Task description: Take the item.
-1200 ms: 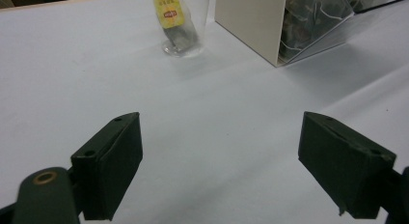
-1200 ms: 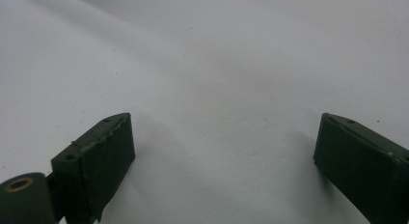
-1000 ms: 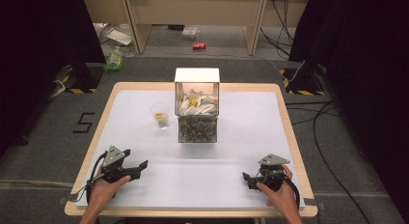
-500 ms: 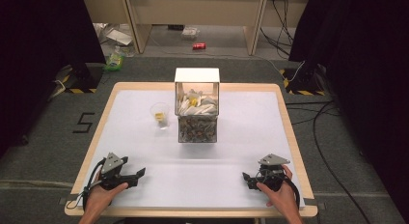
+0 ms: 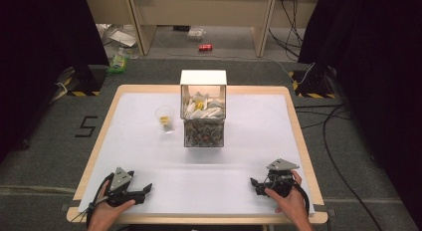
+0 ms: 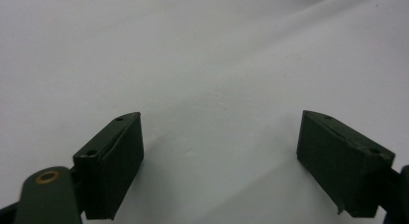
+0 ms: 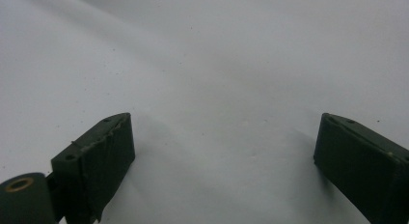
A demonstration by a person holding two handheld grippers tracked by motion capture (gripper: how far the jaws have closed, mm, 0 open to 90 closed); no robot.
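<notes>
High view shows the wooden-edged table with its white top, and on it the person's two hands, each holding a black two-jaw gripper near the front edge. The left gripper lies at the front left corner, its jaws pointing toward the middle of the table, with a grey three-cornered plate on top. The right gripper lies at the front right, its jaws pointing left, also under a grey plate. Both rest low on the white surface, well apart from each other.

At the middle of the table stands a clear square box with a white upper rim; white and yellow pieces lie in its upper part and a darker, speckled fill shows through its lower front wall. Just beside it on its left stands a small clear plastic cup with something small and yellowish inside. Box and cup are well apart from both grippers.

Left gripper view looks along its own jaws, which stand wide apart with nothing between them, bare white table beneath. Right gripper view shows the same: jaws spread wide, holding nothing, over plain white surface.
</notes>
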